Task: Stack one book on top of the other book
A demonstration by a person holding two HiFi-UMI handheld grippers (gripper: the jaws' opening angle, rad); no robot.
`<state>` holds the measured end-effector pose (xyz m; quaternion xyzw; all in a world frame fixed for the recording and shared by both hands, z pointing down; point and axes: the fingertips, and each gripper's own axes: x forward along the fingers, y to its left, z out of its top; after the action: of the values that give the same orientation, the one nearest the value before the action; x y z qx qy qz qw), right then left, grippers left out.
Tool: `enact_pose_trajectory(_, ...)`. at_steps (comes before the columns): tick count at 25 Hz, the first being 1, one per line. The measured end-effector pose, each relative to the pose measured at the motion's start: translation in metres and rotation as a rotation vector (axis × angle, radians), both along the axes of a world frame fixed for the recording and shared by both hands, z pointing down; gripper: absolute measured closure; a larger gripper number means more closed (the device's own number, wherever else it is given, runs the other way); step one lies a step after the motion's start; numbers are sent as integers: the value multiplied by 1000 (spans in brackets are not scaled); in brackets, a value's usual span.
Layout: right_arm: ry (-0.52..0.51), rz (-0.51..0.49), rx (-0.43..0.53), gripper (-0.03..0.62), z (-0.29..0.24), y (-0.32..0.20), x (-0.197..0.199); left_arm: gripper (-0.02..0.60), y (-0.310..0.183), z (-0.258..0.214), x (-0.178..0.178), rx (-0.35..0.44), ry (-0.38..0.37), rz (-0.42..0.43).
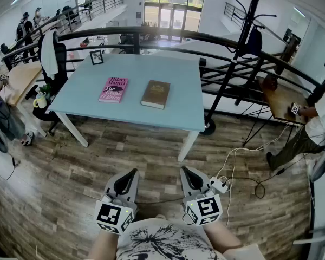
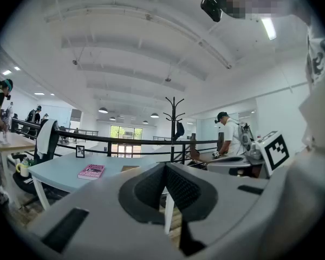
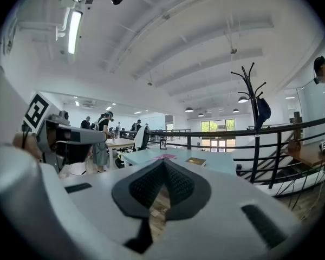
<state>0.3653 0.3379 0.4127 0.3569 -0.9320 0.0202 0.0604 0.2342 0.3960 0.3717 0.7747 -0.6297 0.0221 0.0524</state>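
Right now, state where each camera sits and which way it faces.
Head view: on the person's head, facing steeply down at floor and table with pink book and brown book; shows shirt, left tongs and right tongs, both shut.
Left gripper view: rides the left tongs, facing about level along its shut jaws toward the table; right tongs at its right.
Right gripper view: rides the right tongs, likewise toward the table; left tongs at its left.
Shared: all three show the pink book.

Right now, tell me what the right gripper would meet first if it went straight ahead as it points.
The right gripper would probably meet the near edge of the blue table, about where the pink book lies; only floor lies between. Depth is unclear.
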Motion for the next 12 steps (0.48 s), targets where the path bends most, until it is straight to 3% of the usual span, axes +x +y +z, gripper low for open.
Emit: enact_pose_trajectory(12, -11, -3, -31, 602, 8, -4, -12, 571, -4, 13, -6, -20, 3, 4)
